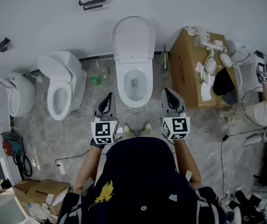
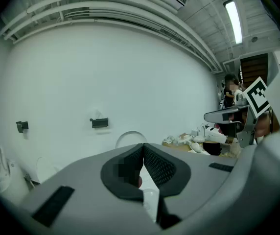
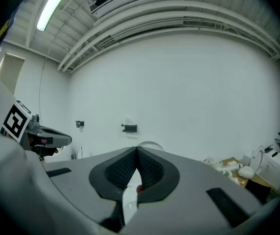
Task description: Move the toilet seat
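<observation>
We stand facing the white ceramic toilet point(image 1: 133, 59) in the middle of the row, our toes just short of its bowl, so both tools can reach it evenly. Its white oval plastic toilet seat point(image 1: 150, 78) lies flat on the bowl's rim. The white lid point(image 1: 133, 38) stands raised, leaning back toward the white wall point(image 1: 40, 13). We judge the seat to be the part to move, and nothing touches it yet.

We hold the left gripper point(image 1: 106, 101) just off the bowl's left flank and the right gripper point(image 1: 170, 98) just off its right flank, both pointing forward. This reads as a ready stance, not a grip. In each gripper view the black ribbed pads point(image 2: 159, 166) meet at the tips with nothing between them, so both tools are closed and empty. Only the curved top of the lid shows beyond them.

Closed jaws form a narrow wedge that would suit slipping under the seat's edge, though they would have to part for a pinch. A second white toilet point(image 1: 61, 85) on the left and a brown cardboard box point(image 1: 187, 69) on the right crowd the space, which explains our forearms held close to the body.
</observation>
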A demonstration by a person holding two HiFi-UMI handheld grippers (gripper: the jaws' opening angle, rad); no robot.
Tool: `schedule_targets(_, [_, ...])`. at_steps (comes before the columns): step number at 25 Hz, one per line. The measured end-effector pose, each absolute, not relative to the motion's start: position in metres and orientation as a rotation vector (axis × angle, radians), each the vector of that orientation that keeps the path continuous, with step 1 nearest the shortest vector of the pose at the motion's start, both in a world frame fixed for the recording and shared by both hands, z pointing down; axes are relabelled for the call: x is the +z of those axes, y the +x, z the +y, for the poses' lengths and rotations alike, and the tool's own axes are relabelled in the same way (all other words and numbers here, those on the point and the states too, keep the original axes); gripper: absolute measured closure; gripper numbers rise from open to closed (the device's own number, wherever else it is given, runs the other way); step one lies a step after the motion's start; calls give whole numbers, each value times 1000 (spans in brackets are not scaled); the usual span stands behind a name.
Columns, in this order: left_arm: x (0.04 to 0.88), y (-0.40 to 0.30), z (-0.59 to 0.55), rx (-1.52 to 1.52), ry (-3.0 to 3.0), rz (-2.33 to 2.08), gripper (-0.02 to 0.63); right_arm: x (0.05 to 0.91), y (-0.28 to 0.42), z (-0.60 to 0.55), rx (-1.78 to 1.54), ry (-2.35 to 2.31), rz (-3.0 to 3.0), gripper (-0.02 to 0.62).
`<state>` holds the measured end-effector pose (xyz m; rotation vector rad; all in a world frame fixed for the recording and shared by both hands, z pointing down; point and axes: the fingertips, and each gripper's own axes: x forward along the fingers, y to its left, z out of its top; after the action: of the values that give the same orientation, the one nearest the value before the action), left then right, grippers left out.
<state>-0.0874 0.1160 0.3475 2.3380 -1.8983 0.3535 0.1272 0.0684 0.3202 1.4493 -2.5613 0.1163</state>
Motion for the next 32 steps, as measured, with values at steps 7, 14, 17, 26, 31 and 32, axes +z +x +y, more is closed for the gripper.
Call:
schedule_targets(7, [349, -107, 122, 339, 2312, -1936, 588, 320, 114, 72, 122, 1458, -2568, 569])
schedule_targets(14, [353, -118, 129, 325, 2311, -1918, 588, 325, 100, 79, 136, 1456, -2563, 569])
schedule_targets(17, [356, -126, 130, 316, 2309, -1907, 588, 324, 95, 79, 130, 1462, -2549, 569])
schedule_targets(26, [375, -151, 133, 309, 2321, -1829, 588, 329, 53, 92, 181, 1473, -2587, 569])
schedule_targets(31, [402, -154, 134, 324, 2304, -1759, 588, 342, 42, 113, 169, 1425, -2570, 569])
schedule_targets(32, [407, -154, 134, 325, 2296, -1747, 588, 347, 44, 116, 165, 1411, -2550, 569])
